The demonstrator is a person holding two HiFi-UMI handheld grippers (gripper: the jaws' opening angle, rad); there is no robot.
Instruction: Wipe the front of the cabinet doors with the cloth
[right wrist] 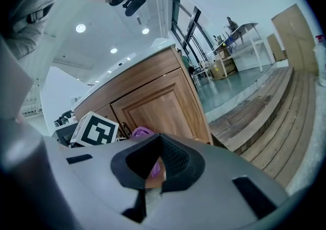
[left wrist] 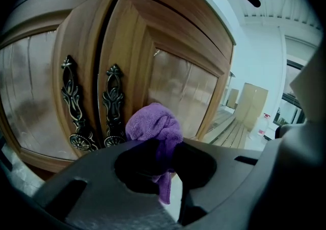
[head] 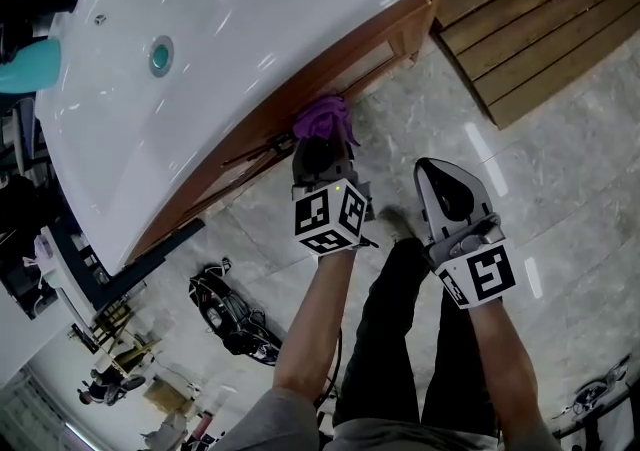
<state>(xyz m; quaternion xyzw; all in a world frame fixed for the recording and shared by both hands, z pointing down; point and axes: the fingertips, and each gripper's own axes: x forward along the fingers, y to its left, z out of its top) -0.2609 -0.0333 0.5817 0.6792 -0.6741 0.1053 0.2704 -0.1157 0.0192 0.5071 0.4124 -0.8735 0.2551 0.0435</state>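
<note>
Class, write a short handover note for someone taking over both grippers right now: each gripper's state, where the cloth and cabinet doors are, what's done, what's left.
Left gripper: shut on the purple cloth, held up to the cabinet doors just right of the ornate handles.
Right gripper: shut, empty, back from the cabinet beside the left one.
Done: cloth gripped and at the doors; how much is wiped cannot be told.
To do: wipe across both door fronts.
</note>
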